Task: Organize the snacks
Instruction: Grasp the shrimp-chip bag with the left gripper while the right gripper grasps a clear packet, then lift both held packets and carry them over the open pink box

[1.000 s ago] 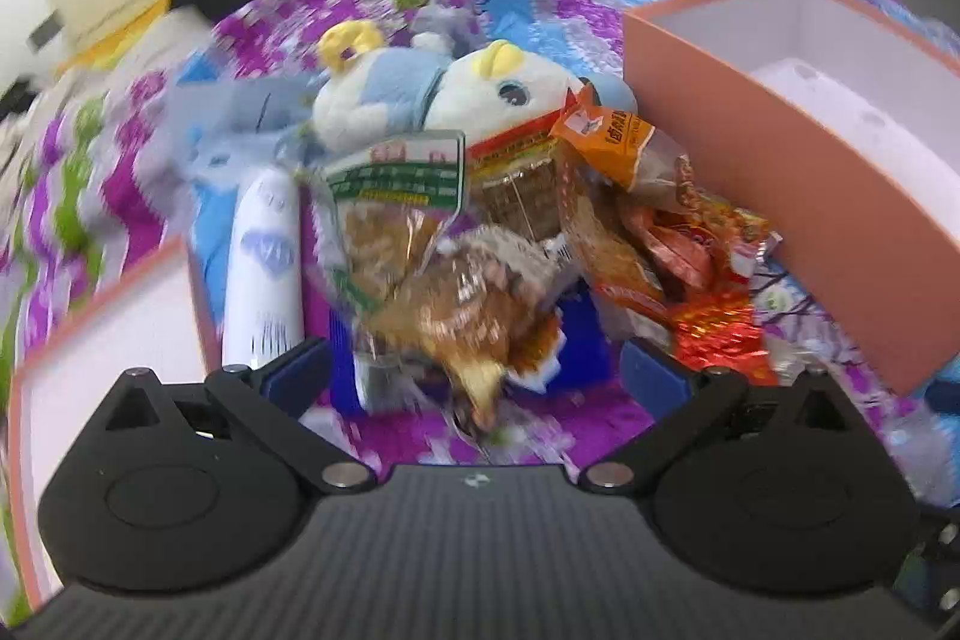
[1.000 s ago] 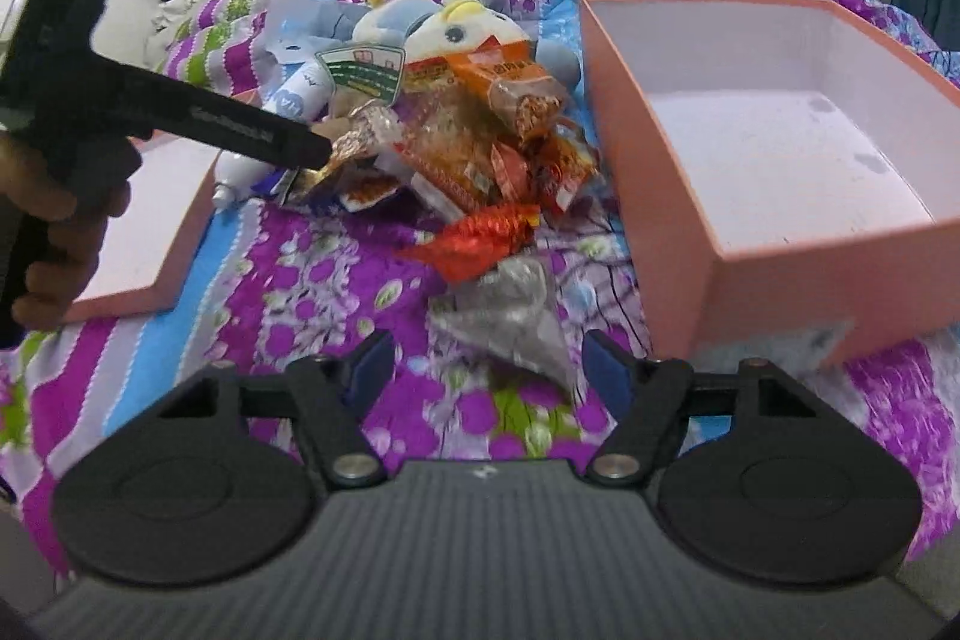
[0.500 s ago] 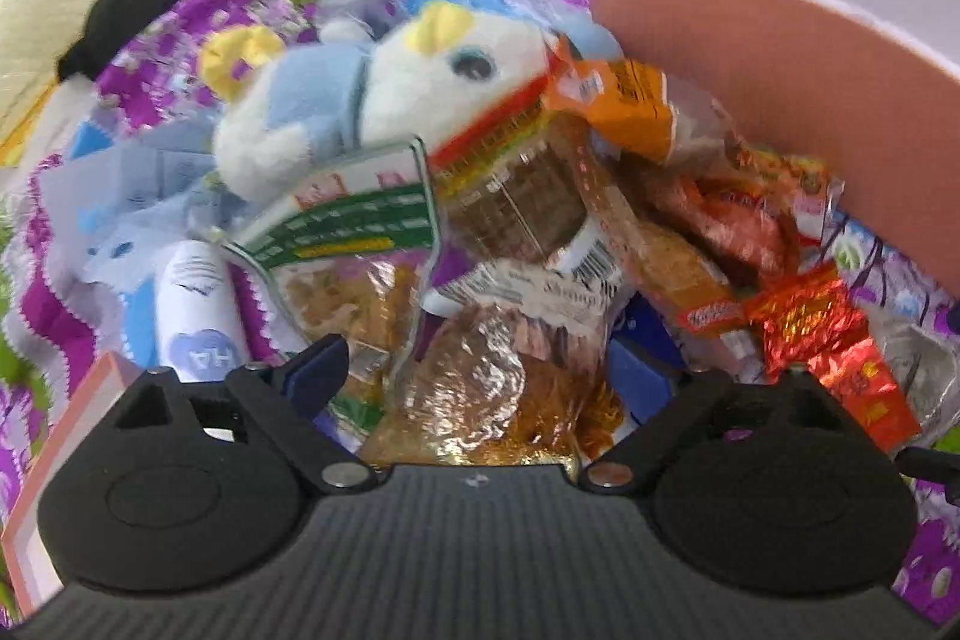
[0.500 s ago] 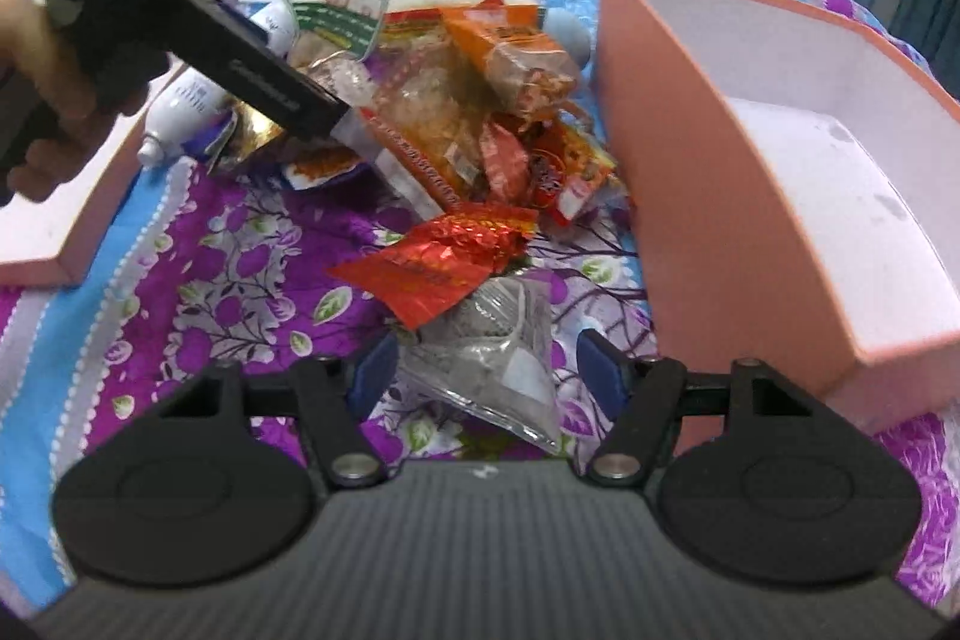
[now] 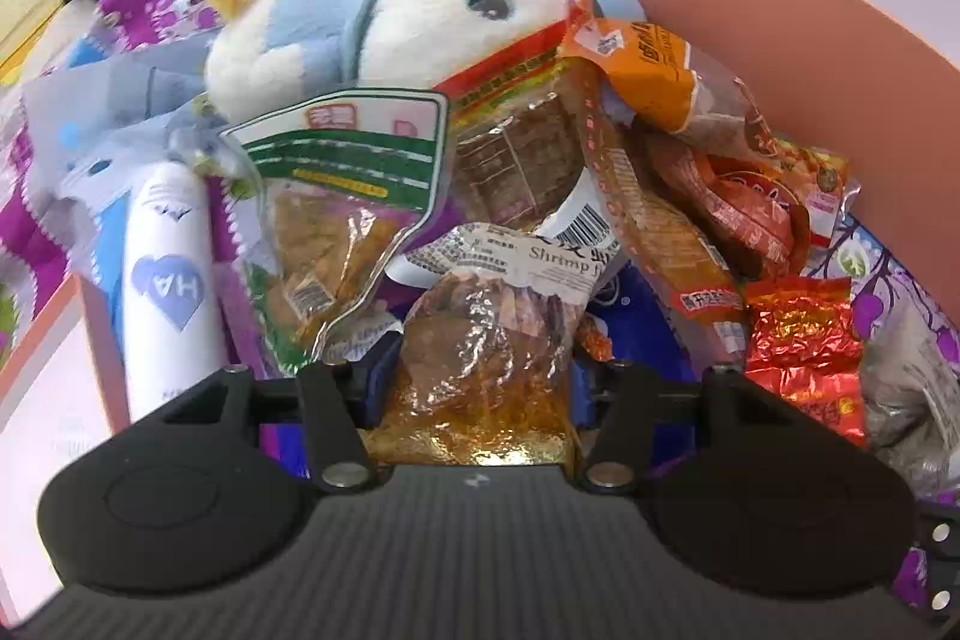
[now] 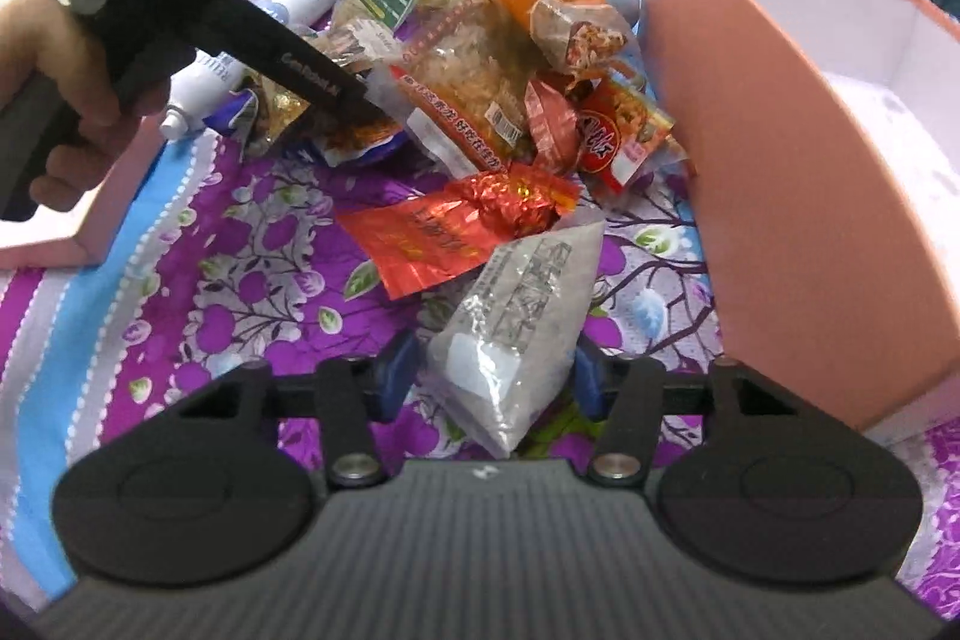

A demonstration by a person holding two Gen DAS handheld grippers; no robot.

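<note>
On a purple floral bedspread (image 6: 240, 244), the left gripper (image 5: 474, 376) clamped both blue fingers on a crinkly golden shrimp-snack packet (image 5: 486, 340) at six o'clock of the snack pile. The right gripper (image 6: 489, 376) stood open around a clear grey-printed plastic pouch (image 6: 516, 328). A salmon-pink cardboard box (image 6: 780, 196) sat at three o'clock.

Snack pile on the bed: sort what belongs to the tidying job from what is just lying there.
Job:
shrimp snack bag
clear packet
red foil packet
orange packet
pink box

Lying about:
plush toy
white tube
floral bedspread
</note>
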